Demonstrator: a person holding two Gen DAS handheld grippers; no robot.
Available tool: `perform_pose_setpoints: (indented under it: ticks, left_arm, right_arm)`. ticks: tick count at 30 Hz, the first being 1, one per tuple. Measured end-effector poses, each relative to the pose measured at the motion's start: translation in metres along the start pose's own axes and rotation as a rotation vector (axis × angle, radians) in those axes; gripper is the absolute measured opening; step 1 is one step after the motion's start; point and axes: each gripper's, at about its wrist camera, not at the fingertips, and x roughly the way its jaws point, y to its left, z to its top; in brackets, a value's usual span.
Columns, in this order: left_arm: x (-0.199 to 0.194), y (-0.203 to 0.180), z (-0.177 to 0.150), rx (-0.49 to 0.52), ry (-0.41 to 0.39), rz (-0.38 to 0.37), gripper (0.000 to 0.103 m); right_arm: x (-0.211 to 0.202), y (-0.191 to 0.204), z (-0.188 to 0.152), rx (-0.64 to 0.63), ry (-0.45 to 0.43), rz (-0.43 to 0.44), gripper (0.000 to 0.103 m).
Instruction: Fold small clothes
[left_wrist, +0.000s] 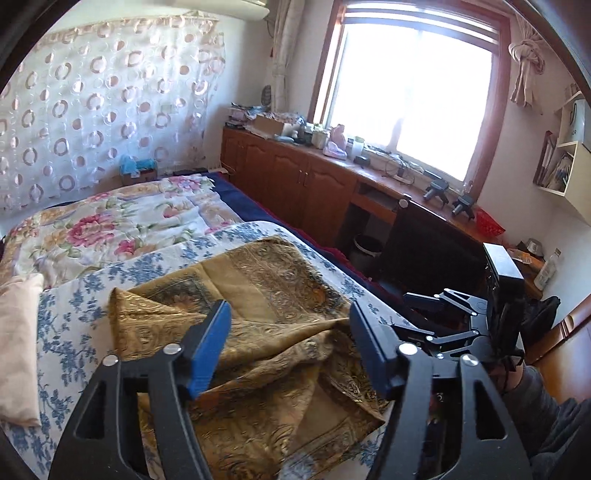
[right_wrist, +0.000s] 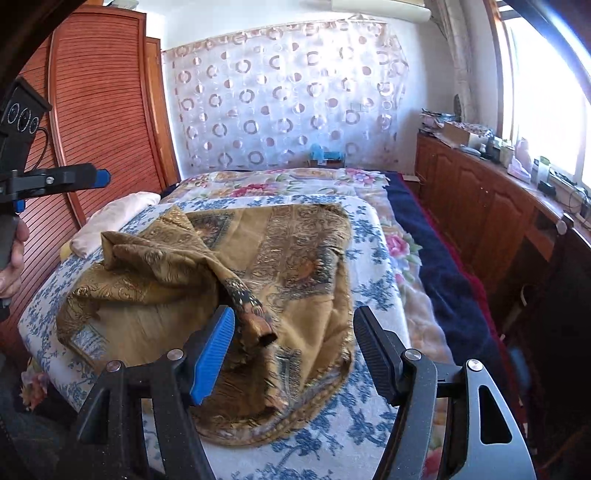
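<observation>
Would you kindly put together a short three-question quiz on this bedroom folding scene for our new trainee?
1. True or false: the gold patterned cloth lies flat and neatly folded.
2. Which cover lies directly under the cloth? A) blue floral white cover B) navy blanket C) pink pillow
3. In a few words: is either the left gripper or the right gripper clamped on anything?

Key
1. False: it is rumpled, with bunched folds and one raised twisted ridge.
2. A
3. No: both stand open above the cloth, with nothing pinched between their pads.
</observation>
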Motion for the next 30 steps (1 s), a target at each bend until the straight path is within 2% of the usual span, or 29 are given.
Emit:
perform_pose_setpoints:
  ticks: [2,7,17,22,27,30]
  left_arm:
    - [-0.008,0.009,-0.007,-0.017,-0.008,0.019,0.073]
    - [-0.032,0.035,-0.031,-0.061,-0.029,0.126,0.073]
    - [-0.065,0.081,-0.072,-0.123,-0.039,0.321,0.073]
    - [-0.071,0.092,-0.079,-0.139,-0.088,0.371,0.073]
    - [-0.072,0.100,-0.083,-0.153,-0.113,0.392,0.073]
    - [-0.071,0.107,-0.087,-0.179,-0.109,0.391,0.073]
  right_arm:
    - [0.004,0.003,0.002,-0.011,-0.003,0.011,0.069]
    - [0.013,0.017,0.011,-0.045,-0.011,0.059,0.069]
    - [0.034,0.067,0.041,-0.178,-0.013,0.170,0.069]
    - [0.061,0.104,0.061,-0.286,0.035,0.234,0.069]
    - [0.092,0.129,0.072,-0.370,0.128,0.317,0.069]
    - [0.114,0.139,0.076,-0.409,0.190,0.317,0.069]
